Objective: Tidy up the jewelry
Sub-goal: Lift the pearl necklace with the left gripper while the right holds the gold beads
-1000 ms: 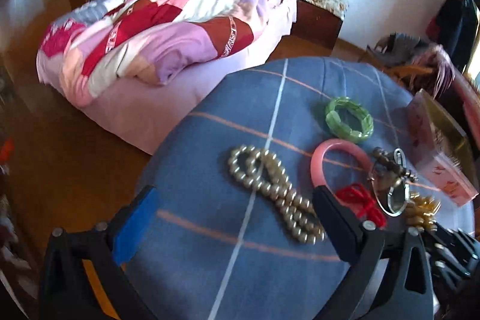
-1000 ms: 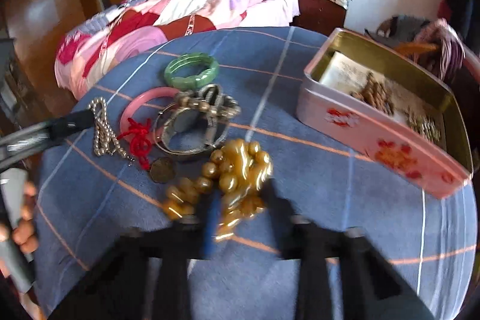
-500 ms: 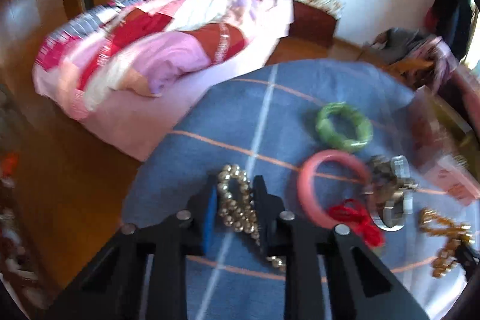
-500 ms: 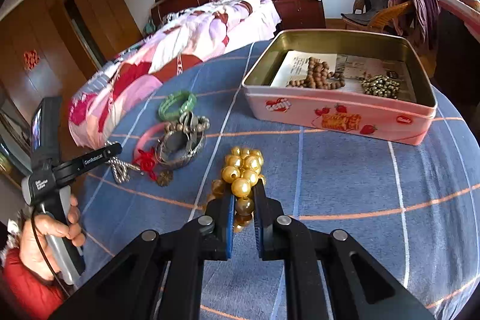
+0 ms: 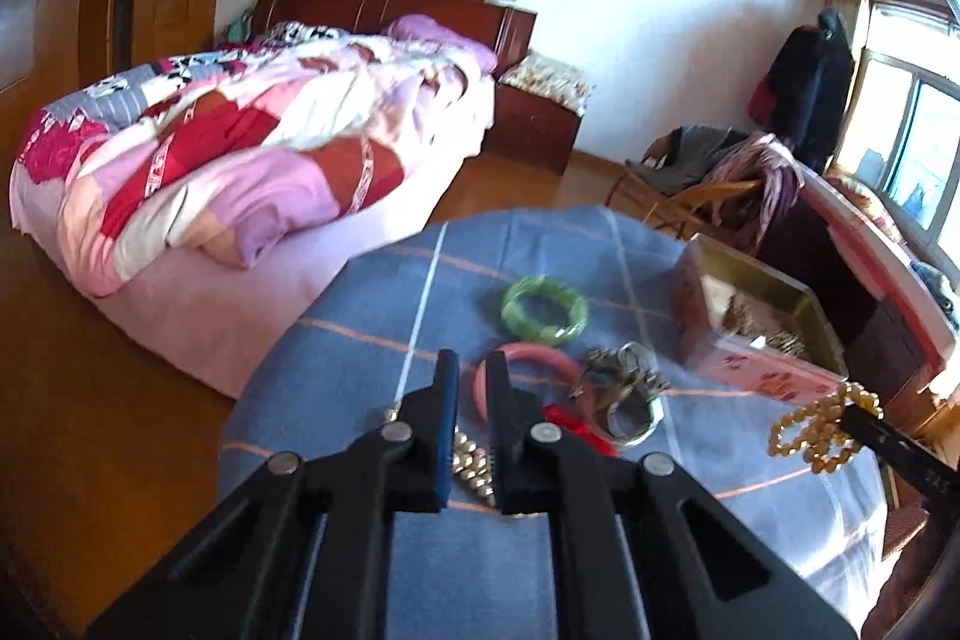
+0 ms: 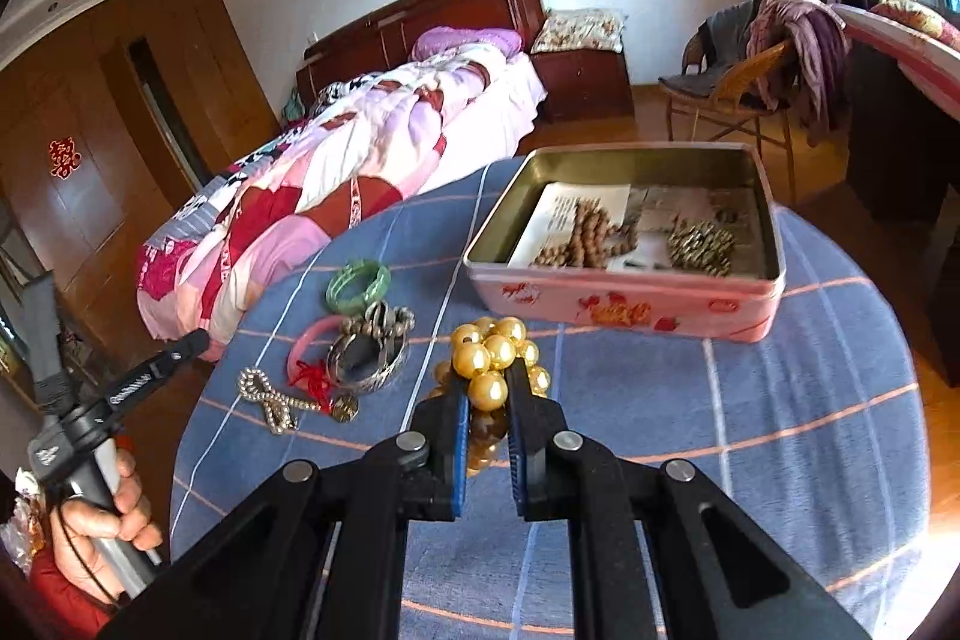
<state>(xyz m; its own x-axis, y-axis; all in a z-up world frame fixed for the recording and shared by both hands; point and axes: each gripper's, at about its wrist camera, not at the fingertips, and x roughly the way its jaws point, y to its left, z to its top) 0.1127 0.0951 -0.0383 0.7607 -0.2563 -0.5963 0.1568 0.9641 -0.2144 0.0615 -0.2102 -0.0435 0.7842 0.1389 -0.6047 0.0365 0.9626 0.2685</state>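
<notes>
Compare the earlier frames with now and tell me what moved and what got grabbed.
The right gripper closed on the amber bead bracelet and lifted it off the table toward the pink tin. The left gripper, open a second ago, closed over the pearl strand, which remains on the table. The green bangle, pink bangle and tin stayed put.

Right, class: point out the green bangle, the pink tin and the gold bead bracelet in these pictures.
green bangle (image 6: pixel 358 287): right wrist view, on its near band.
pink tin (image 6: pixel 624 301): right wrist view, on its front wall.
gold bead bracelet (image 6: pixel 487 390): right wrist view, on the large bead between the gripper fingers.
</notes>
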